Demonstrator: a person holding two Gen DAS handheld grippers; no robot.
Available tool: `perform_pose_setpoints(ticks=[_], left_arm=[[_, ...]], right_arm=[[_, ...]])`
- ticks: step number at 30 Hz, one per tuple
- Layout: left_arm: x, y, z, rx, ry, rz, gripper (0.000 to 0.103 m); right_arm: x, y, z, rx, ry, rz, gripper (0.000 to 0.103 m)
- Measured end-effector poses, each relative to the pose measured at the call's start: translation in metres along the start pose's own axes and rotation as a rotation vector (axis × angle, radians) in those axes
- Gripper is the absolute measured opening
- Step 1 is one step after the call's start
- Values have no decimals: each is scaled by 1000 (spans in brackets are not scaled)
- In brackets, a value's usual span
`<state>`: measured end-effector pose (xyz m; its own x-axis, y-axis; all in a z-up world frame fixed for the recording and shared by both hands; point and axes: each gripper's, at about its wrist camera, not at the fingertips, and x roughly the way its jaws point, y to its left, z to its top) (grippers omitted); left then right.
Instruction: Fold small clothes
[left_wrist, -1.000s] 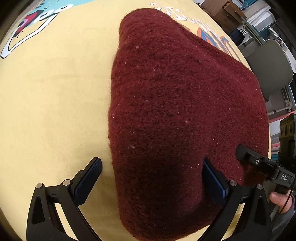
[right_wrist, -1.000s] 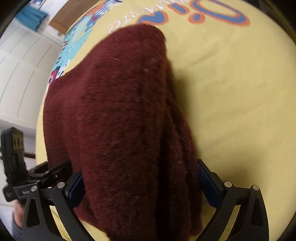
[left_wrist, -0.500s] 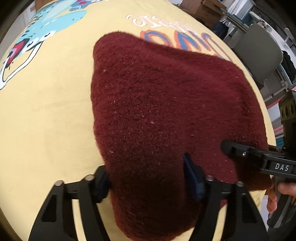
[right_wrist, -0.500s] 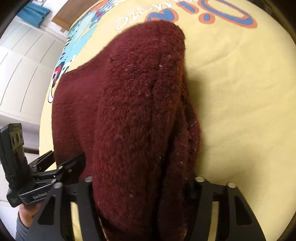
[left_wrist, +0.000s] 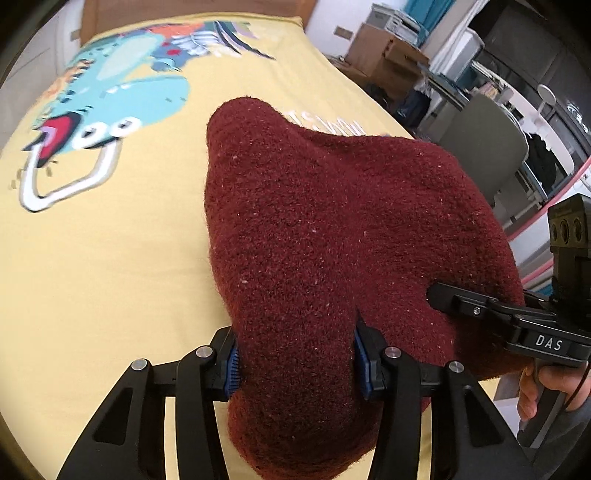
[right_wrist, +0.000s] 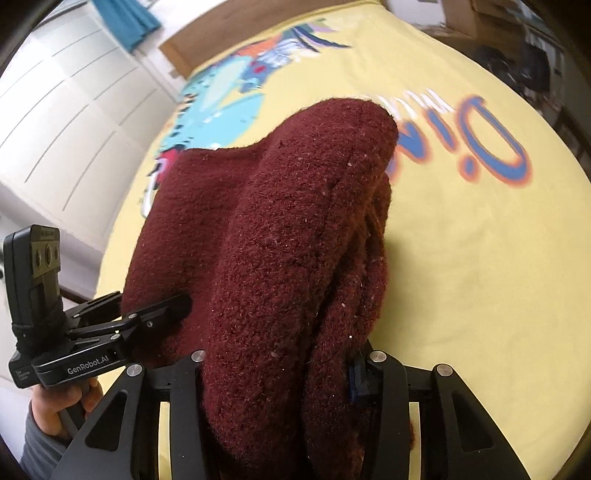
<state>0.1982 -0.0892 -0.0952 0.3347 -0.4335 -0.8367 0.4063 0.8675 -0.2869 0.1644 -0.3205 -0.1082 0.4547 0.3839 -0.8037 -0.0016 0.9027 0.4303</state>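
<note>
A dark red fleece garment (left_wrist: 332, 258) fills the centre and lower half of the left wrist view, bunched into a thick mound over a yellow bedsheet (left_wrist: 110, 277) printed with a turquoise cartoon creature (left_wrist: 122, 96) toward the upper left of the frame. At the bottom centre the left gripper (left_wrist: 295, 362) is clenched on the near edge of the garment, its blue-padded fingers (left_wrist: 232, 363) pressing into the fabric from both sides. At the right edge of that frame the right gripper (left_wrist: 439, 295) bites into the garment's right side, with a hand on its handle in the lower right corner. In the right wrist view the garment (right_wrist: 277, 258) rises as a folded ridge through the middle of the frame, layered edges showing along its right flank, and the right gripper (right_wrist: 280, 373) is closed around the bundle at the bottom centre. The left gripper (right_wrist: 181, 306) grasps the fabric at the middle left. Blue and orange lettering (right_wrist: 469, 144) lies on the sheet at the upper right, white cupboard doors (right_wrist: 62, 122) at the upper left.
</note>
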Motion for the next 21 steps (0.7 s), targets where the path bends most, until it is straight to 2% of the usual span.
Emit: perform_pose_setpoints(ticks=[4, 6, 7, 11, 13, 16, 21], left_arm=[[-15, 21, -19, -1, -25, 35, 43], [-10, 26, -33, -12, -16, 42, 43], [4, 20, -35, -16, -4, 49, 43], [41, 40, -60, -59, 82, 63, 44], [52, 44, -67, -72, 80, 75, 48], [49, 52, -70, -78, 61, 81, 55], [42, 56, -62, -115, 92, 102, 62]], right_arm=[[23, 33, 5, -30, 13, 16, 45], [46, 49, 6, -36, 31, -1, 45], [59, 53, 1, -39, 49, -11, 45], [108, 53, -17, -15, 136, -54, 47], [128, 43, -29, 19, 172, -90, 55], [133, 31, -33, 73, 157, -72, 63], [128, 36, -22, 43, 173, -122, 71]])
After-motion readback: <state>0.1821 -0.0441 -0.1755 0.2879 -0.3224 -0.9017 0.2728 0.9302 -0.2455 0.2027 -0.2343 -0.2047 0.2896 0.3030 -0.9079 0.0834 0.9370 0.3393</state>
